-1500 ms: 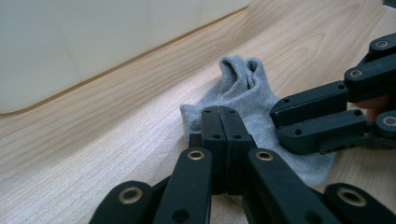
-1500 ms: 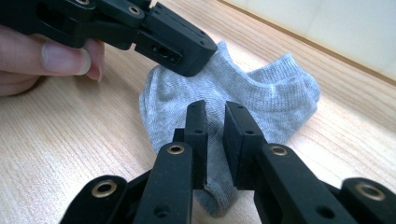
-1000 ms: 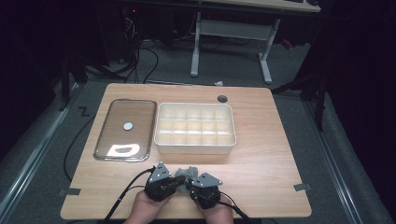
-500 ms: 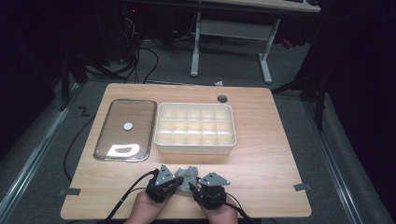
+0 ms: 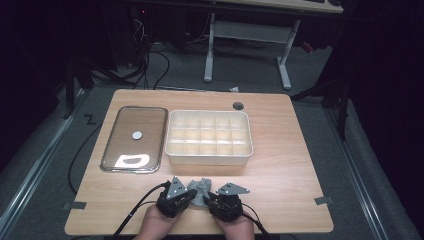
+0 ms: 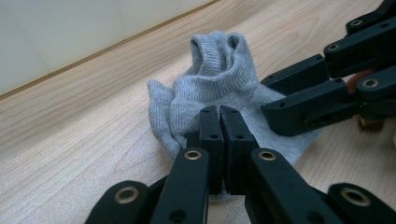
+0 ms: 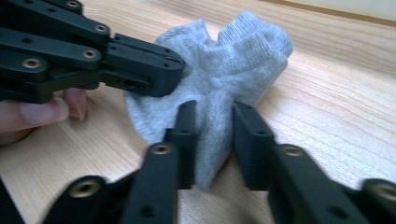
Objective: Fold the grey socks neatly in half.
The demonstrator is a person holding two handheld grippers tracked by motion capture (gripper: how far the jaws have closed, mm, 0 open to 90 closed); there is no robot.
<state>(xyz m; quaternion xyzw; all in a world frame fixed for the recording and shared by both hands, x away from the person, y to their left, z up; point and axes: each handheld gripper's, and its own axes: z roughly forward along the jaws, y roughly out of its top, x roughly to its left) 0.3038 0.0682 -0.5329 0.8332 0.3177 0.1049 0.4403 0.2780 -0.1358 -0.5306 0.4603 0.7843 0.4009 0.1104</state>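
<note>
Grey sock: one item, knitted, crumpled into a bunched heap on the wooden surface, near its front edge, between the two grippers.

Left gripper: jaws pressed together, pinching a fold of the sock's near edge; a hand holds it from the bottom of the high view.

Right gripper: jaws have just been closing, with a ridge of sock fabric standing between them; a gap shows on the right-hand side of the fold, so the pads are not clamped on it. Held by the other hand.

Compartment box: cream, open, divided into a grid of cells, at the middle of the surface, well apart from the sock.

Lid: clear, rounded corners, lying flat just beside the box on its left side.
</note>
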